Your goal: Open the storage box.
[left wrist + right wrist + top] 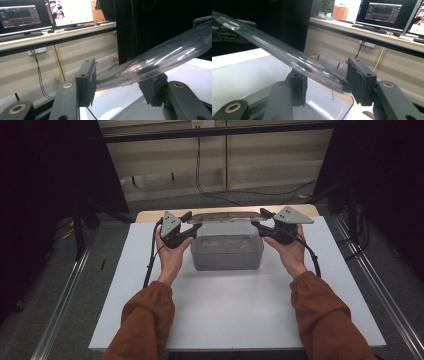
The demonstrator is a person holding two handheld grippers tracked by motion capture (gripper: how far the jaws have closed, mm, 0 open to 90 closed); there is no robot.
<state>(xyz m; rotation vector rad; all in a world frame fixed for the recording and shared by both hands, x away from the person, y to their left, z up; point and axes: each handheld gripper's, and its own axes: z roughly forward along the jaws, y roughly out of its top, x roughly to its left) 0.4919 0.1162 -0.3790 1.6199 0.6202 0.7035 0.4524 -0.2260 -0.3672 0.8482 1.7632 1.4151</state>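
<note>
Both hand-held grippers (189, 223) (261, 220) clamped on clear lid (226, 217)

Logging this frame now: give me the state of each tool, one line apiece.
Left tool: closed on one end of the clear lid, held above the clear box.
Right tool: closed on the lid's other end.

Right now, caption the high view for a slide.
Both grippers hold a clear lid above its box.
</note>
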